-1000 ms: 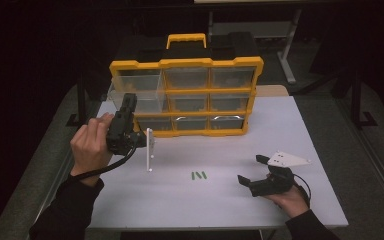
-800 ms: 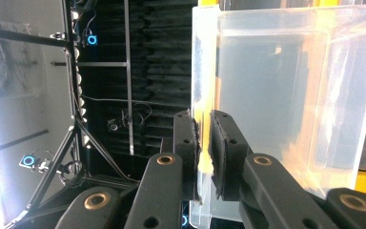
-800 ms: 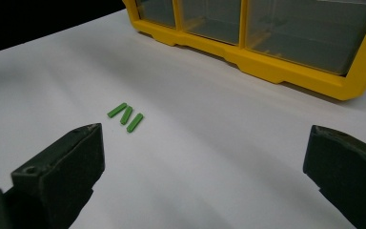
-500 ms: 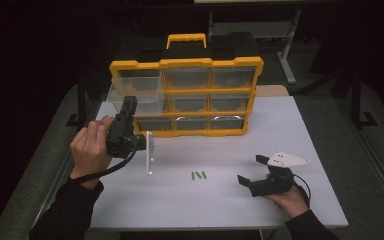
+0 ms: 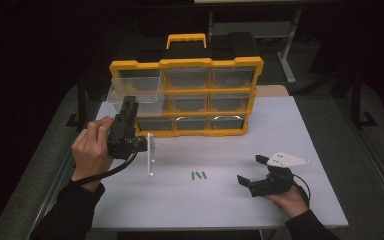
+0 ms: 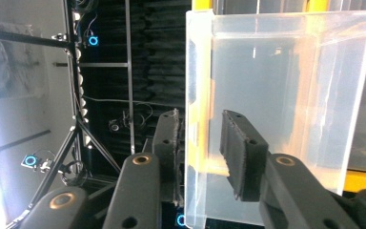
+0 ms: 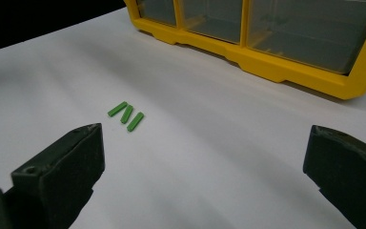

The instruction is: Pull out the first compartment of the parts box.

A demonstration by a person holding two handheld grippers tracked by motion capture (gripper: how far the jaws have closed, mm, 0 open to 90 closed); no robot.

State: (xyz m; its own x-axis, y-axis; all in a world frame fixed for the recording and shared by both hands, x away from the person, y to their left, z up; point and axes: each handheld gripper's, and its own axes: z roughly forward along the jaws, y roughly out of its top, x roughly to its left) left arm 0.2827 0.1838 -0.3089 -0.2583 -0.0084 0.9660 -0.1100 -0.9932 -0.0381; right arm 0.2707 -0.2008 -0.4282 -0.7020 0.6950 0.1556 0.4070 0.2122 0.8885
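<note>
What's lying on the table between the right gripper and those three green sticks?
Nothing: bare white table lies between the right gripper and the green sticks, seen in the right gripper view.

I see three small green sticks [image 5: 198, 175] lying side by side on the white table [image 5: 300, 130], well apart from the cabinet. A thin clear upright panel [image 5: 151, 154] stands on the table. Behind the table a black case [image 5: 230, 44] sits in the dark.
</note>
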